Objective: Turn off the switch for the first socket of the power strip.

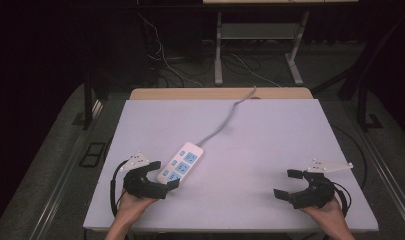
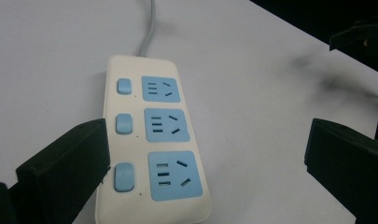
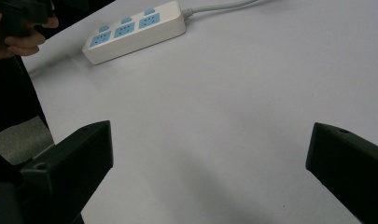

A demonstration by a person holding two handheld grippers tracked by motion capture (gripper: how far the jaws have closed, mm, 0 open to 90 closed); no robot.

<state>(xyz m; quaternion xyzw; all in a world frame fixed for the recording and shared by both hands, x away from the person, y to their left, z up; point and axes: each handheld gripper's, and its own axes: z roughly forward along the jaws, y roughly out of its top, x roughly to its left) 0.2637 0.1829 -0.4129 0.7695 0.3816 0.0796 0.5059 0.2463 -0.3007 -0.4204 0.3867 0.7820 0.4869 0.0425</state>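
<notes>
Left tool [image 1: 163, 176] wide open, empty, jaws straddling near end of white plastic power strip with blue sockets [image 1: 180, 162] lying flat on pale counter [image 1: 270, 135]. Right tool [image 1: 289, 183] wide open, empty, well apart.

Bare table [image 1: 260, 145] right of power strip [image 1: 180, 162]

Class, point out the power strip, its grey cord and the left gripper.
power strip [image 2: 151, 149], left gripper view, on its cream top face.
grey cord [image 1: 225, 121], high view, mid-length on the table.
left gripper [image 1: 162, 176], high view, between its open jaws.
</notes>
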